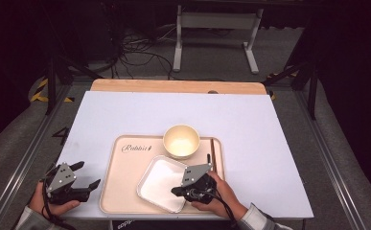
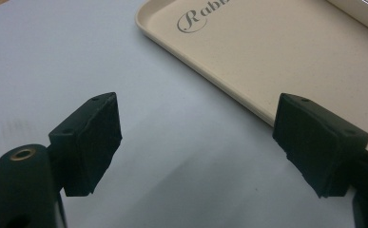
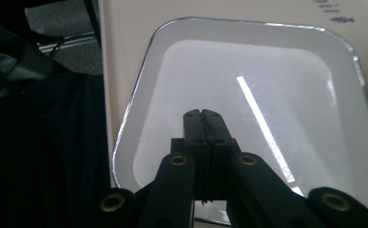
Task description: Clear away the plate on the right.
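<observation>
My right gripper (image 3: 204,114) was pinched fully closed, empty, over the white square plate (image 1: 160,184) at the tray's (image 1: 125,167) near edge; my left gripper (image 2: 198,137) gaped wide over the tabletop (image 1: 97,115) beside the tray's left edge

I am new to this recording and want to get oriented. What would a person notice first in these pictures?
First comes the beige tray near the front of the pale table, carrying a square white plate and, behind it, a round cream bowl. The right gripper is over the plate's near right part with its jaws pressed together. The left gripper waits left of the tray, jaws wide apart over the table.
</observation>
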`<state>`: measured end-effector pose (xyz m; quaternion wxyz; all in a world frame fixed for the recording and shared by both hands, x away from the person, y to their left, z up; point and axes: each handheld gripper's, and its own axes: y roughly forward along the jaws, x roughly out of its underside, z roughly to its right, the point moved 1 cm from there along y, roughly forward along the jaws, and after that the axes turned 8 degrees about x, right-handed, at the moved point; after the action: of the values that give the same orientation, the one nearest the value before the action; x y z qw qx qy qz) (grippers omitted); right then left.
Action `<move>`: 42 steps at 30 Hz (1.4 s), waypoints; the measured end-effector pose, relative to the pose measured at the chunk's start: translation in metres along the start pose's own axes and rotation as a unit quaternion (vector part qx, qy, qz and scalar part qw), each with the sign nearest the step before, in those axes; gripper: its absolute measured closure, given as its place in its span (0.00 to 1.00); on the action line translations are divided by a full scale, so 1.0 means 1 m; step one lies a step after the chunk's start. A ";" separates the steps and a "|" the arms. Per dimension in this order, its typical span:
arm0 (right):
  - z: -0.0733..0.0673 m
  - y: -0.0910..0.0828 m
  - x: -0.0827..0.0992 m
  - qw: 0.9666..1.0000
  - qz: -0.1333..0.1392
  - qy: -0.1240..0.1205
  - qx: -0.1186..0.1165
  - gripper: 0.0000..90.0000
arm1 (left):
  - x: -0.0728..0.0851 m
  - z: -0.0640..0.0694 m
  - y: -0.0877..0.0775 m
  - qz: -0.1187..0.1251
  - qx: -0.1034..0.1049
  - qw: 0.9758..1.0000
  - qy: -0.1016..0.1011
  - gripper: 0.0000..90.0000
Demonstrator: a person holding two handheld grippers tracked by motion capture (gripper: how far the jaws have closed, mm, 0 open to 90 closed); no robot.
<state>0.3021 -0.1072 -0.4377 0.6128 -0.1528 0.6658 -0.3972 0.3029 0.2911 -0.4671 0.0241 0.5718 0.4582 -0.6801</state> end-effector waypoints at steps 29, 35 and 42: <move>-0.007 -0.025 0.044 0.999 -0.044 0.019 -0.006 1.00 | -0.001 0.002 0.000 0.002 0.001 1.000 -0.001 0.19; -0.006 -0.030 0.049 0.999 -0.048 0.019 -0.006 1.00 | -0.001 0.002 0.002 0.002 0.005 1.000 -0.001 0.19; -0.006 -0.030 0.050 0.999 -0.045 0.018 -0.002 1.00 | -0.001 0.001 0.001 0.004 0.000 1.000 -0.002 0.20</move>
<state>0.2781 -0.1589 -0.4508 0.5819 -0.1765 0.6703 -0.4254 0.3030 0.2897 -0.4671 0.0279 0.5720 0.4559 -0.6813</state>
